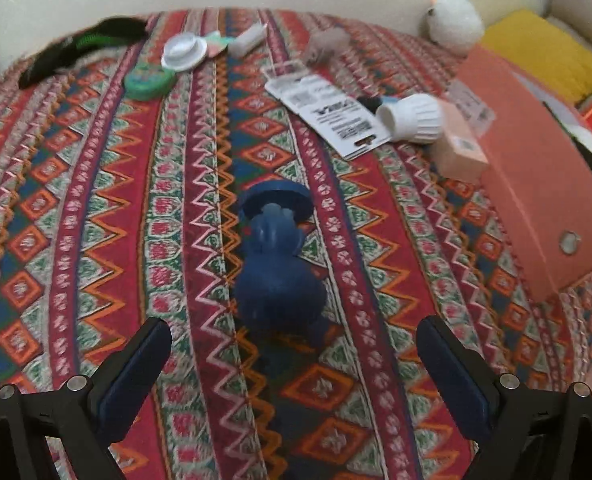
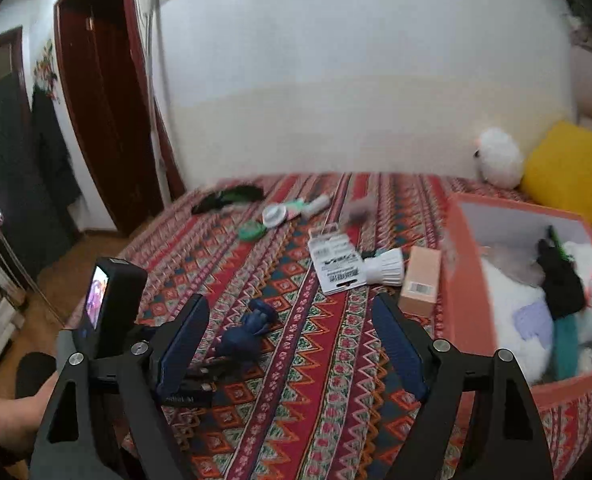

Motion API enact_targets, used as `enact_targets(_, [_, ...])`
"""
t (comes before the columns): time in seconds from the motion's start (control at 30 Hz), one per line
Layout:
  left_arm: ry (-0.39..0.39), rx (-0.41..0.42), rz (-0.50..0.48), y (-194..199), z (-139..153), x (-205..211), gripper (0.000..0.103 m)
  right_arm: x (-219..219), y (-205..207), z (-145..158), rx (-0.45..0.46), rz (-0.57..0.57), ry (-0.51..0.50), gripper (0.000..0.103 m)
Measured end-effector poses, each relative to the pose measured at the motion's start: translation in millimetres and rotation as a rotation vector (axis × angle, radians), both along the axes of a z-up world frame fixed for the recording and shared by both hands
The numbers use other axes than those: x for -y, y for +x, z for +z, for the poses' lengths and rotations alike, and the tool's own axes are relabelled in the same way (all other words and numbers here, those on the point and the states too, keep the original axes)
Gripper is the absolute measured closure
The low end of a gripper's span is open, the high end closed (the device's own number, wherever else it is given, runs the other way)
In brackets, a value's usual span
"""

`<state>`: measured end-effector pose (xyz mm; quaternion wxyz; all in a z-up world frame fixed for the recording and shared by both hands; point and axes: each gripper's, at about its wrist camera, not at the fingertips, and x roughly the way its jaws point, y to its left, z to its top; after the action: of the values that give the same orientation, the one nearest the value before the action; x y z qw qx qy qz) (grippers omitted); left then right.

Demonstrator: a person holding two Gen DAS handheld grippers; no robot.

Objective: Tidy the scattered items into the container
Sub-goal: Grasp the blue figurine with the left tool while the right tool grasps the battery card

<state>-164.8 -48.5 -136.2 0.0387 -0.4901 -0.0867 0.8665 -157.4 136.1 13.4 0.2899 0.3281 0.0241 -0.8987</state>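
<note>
A dark blue toy figure [image 1: 279, 264] lies on the patterned bedspread [image 1: 95, 220], and my left gripper [image 1: 291, 344] stands open just short of it, one finger on each side of its near end. The right wrist view shows the same blue toy [image 2: 247, 332] left of centre. My right gripper [image 2: 291, 320] is open and holds nothing, hanging above the bed. The salmon box [image 2: 456, 272] stands open at the right, with white plush, a black item and a teal item inside. Its outer wall [image 1: 536, 168] fills the right side of the left wrist view.
Farther back lie a white bulb [image 1: 412, 118], a small peach carton [image 1: 460, 148], a printed card pack [image 1: 328, 112], a green round case [image 1: 149, 80], a white lid [image 1: 183, 52] and a black-green strap [image 1: 79, 44]. A white plush [image 2: 500, 158] and yellow pillow [image 2: 568, 164] sit by the wall.
</note>
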Motion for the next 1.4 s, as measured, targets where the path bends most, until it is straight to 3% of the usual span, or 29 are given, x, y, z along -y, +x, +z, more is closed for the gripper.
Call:
enact_targets(0.27, [0.007, 0.067, 0.014, -40, -33, -4, 0.002, 74, -101, -49, 0.084, 0.141, 0.176, 0.017])
enact_targets(0.43, [0.004, 0.083, 0.032, -51, -46, 0, 0.002, 111, -179, -103, 0.157, 0.199, 0.319, 0.016])
enact_targets(0.67, [-0.009, 0.070, 0.046, -60, -58, 6, 0.002, 137, -245, -183, 0.234, 0.211, 0.496, 0.014])
enact_targets(0.77, [-0.037, 0.057, 0.042, -63, -61, 3, 0.002, 127, -254, -186, 0.204, 0.177, 0.432, 0.011])
enact_targets(0.87, [-0.089, 0.040, 0.039, -64, -66, -4, 0.002, 120, -267, -193, 0.237, 0.180, 0.393, 0.008])
enact_targets(0.93, [-0.134, 0.023, 0.035, -64, -69, -9, 0.002, 116, -278, -198, 0.259, 0.185, 0.369, 0.000])
enact_targets(1.03, [-0.118, -0.008, 0.051, -60, -68, -2, 0.003, 114, -285, -196, 0.277, 0.158, 0.356, 0.008])
enact_targets(1.07, [-0.115, -0.014, 0.057, -58, -67, 0, 0.008, 115, -285, -193, 0.275, 0.153, 0.360, 0.020])
enact_targets(1.13, [-0.104, -0.026, 0.066, -53, -64, 5, 0.016, 118, -275, -187, 0.284, 0.164, 0.368, 0.021])
enact_targets(1.2, [-0.091, -0.036, 0.068, -48, -59, 9, 0.034, 120, -258, -184, 0.272, 0.185, 0.380, 0.021])
enact_targets(1.23, [-0.083, -0.037, 0.065, -46, -57, 10, 0.048, 122, -248, -182, 0.265, 0.194, 0.385, 0.021])
enact_targets(1.4, [-0.064, -0.023, 0.083, -24, -52, 21, 0.050, 126, -193, -172, 0.255, 0.221, 0.360, 0.021])
